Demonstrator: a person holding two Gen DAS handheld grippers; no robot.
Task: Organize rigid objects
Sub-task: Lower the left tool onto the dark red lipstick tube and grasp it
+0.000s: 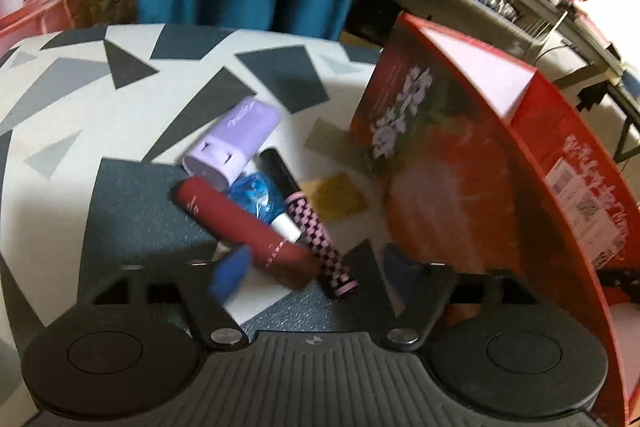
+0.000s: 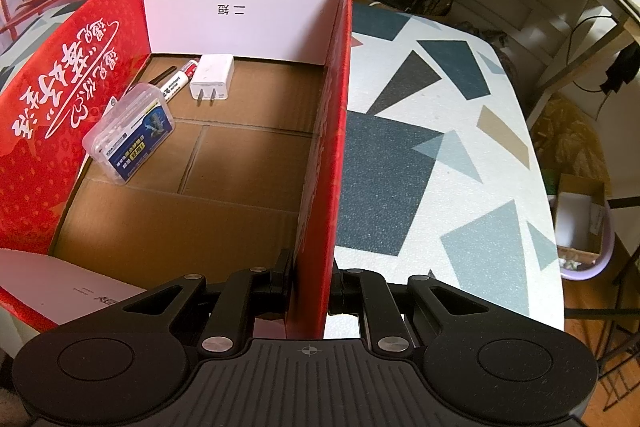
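Clamping my right gripper [image 2: 311, 285] on the near side wall of the red cardboard box [image 2: 328, 131], I have one finger inside the box and one outside, both pressed against the wall. Inside the box, toward its far white end panel, lie a white plug adapter [image 2: 211, 77], a white marker [image 2: 179, 79] just left of it, a thin black pen [image 2: 162, 74] and a clear plastic case [image 2: 130, 133] leaning at the left wall (the rest of the brown floor is bare).

My left gripper [image 1: 312, 267] hangs with its jaws wide apart and nothing held. Left of the box on the patterned table [image 1: 132, 203] sit a lilac container [image 1: 234, 145], a dark red tube [image 1: 248, 231], a blue clear piece [image 1: 252, 195] and a pink-and-black checked tube [image 1: 316, 231], all bunched together and touching
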